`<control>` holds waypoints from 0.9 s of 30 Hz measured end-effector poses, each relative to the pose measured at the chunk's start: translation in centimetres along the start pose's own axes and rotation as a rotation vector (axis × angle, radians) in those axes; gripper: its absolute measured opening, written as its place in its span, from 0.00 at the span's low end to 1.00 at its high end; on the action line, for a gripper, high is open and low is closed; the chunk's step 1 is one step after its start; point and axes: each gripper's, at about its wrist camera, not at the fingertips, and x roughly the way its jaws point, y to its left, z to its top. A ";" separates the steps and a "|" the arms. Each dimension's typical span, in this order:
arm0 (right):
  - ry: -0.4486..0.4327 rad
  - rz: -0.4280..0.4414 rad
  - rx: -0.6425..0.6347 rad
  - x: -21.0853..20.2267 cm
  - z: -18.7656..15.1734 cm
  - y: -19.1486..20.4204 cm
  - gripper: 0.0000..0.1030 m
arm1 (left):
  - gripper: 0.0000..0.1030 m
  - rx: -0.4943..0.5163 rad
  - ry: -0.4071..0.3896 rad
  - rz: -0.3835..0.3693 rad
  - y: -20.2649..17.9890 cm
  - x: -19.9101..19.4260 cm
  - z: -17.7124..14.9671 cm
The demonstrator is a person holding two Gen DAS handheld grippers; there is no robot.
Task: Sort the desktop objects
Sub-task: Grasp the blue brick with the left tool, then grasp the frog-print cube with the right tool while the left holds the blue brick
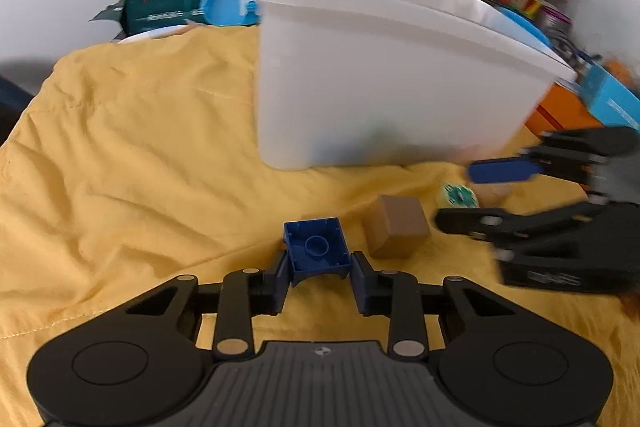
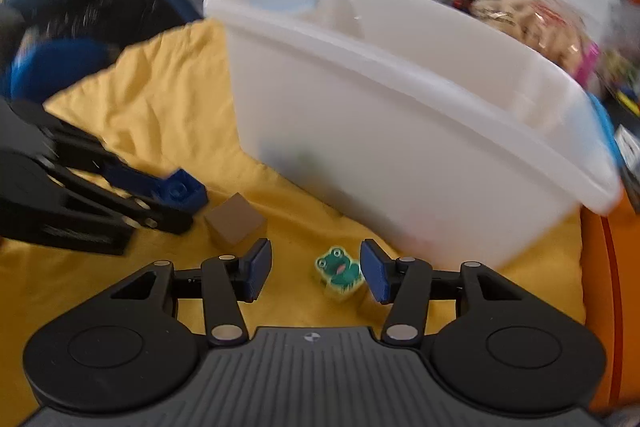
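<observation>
My left gripper (image 1: pixel 319 269) is shut on a hollow blue brick (image 1: pixel 316 250), open side up, just above the yellow cloth; it also shows in the right wrist view (image 2: pixel 182 193). A brown cube (image 1: pixel 398 231) lies right of it, seen too in the right wrist view (image 2: pixel 235 219). My right gripper (image 2: pixel 316 273) is open around a small frog-printed block (image 2: pixel 339 271) that rests on the cloth, closer to the right finger. In the left wrist view the right gripper (image 1: pixel 468 195) is at the right, over that block (image 1: pixel 458 195).
A large translucent white bin (image 1: pixel 380 75) stands on the yellow cloth (image 1: pixel 140 147) just behind the objects. Behind it lie bags, boxes and books. An orange box (image 2: pixel 604 267) sits at the right.
</observation>
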 end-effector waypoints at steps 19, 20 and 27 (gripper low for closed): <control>0.174 0.110 0.235 -7.9 -7.6 -2.2 0.17 | 0.35 0.133 0.097 -0.163 -7.3 -5.6 -7.4; 0.180 0.102 0.246 -8.3 -8.3 -2.3 0.17 | 0.35 0.141 0.105 -0.144 -7.4 -5.4 -7.4; 0.204 0.075 0.282 -8.9 -10.1 -1.9 0.17 | 0.38 0.190 0.073 -0.124 -7.4 -6.2 -6.3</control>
